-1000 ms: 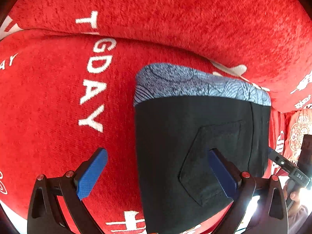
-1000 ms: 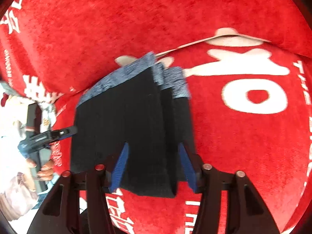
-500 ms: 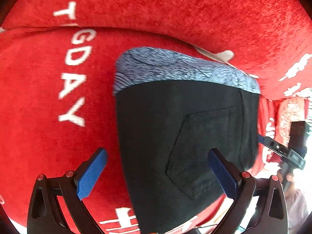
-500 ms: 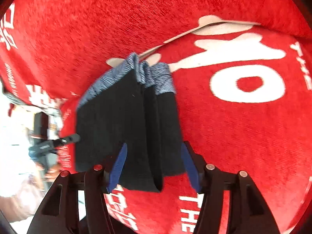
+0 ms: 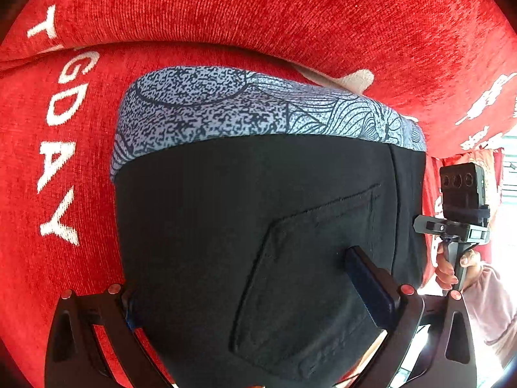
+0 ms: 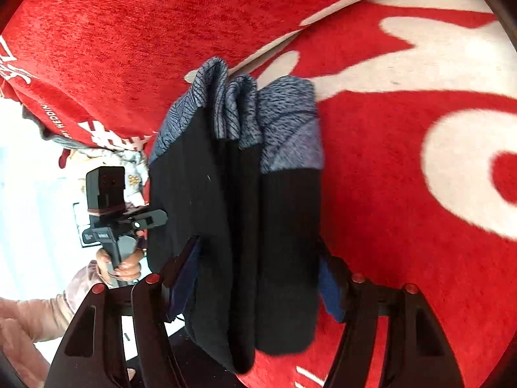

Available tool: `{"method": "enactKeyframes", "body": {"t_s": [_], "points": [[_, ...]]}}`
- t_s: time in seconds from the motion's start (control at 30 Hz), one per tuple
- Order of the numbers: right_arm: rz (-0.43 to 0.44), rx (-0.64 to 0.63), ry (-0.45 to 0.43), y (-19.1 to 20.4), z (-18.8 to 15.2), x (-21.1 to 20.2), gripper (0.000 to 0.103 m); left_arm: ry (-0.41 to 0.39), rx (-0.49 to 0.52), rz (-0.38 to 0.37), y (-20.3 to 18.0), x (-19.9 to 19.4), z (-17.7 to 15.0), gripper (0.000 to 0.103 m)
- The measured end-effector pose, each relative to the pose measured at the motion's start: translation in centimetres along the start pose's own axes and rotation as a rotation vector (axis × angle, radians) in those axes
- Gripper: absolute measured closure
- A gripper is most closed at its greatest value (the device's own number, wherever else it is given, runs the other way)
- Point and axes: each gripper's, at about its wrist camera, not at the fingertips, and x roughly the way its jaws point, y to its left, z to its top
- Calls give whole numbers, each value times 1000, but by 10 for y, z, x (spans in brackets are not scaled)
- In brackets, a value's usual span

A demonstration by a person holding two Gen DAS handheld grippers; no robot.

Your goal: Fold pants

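We see folded black matt cloth pants (image 5: 200, 232) with a speckled blue-grey knit waistband (image 5: 226, 110), lying on a fuzzy, ribbed red chenille sofa cover (image 5: 258, 9).

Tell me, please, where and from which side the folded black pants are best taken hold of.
Grip the folded black pants at the near black end, opposite the blue patterned waistband, coming from the near side. There the layers stack into one thick edge, so a gripper can likely straddle the whole bundle, as the opening right gripper does now; the waistband end splays apart.
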Motion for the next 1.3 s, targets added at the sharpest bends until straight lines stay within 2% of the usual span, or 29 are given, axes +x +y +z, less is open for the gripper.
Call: {"method": "enactKeyframes", "body": {"t_s": [0.07,0.13,0.17,0.23,0.27,0.33,0.4,0.57,0.73,0.83,0.93,0.97,1.0,1.03,1.07,1.13,1.23,1.27,1.3], "points": [[32,41,-15,-6,0,1,32,-11,-6,17,-4,2,-2,0],[37,93,-34,-11,-1,0,37,-23,-20,31,-7,2,-4,1],[22,94,-41,-9,-2,0,43,-34,-21,35,-8,0,-5,5],[12,105,-59,2,-6,0,53,-75,-2,40,-24,-6,-11,22],[9,108,-69,7,-7,-1,57,-91,12,45,-30,-12,-15,27],[-4,97,-83,22,-10,-3,59,-108,23,41,-32,-23,-21,44],[-1,90,-99,36,-15,-9,62,-120,28,21,-34,-35,-29,48],[40,82,-93,79,-42,-10,63,-122,87,32,-36,-64,-58,49],[90,99,-94,108,-76,4,63,-111,72,24,-11,-98,-98,48],[87,88,-86,128,-98,37,63,-107,61,58,15,-106,-118,48],[80,114,-74,122,-108,63,63,-89,5,114,45,-99,-130,44],[49,127,-61,116,-110,74,62,-71,-19,131,54,-97,-134,44],[-1,138,-44,113,-112,85,56,-50,-42,144,67,-93,-137,41],[-62,146,-31,110,-113,91,53,-42,-70,140,77,-91,-140,35],[-137,156,-27,109,-113,97,44,-66,-77,137,81,-97,-143,35],[-173,180,-53,112,-114,94,42,-102,-61,178,79,-111,-145,35],[-291,158,-91,121,-119,74,42,-158,-61,228,80,-135,-145,35],[-346,141,-108,128,-121,65,49,-173,-64,249,80,-141,-143,35],[-357,129,-122,131,-121,57,66,-194,-59,281,79,-148,-141,35]]}}
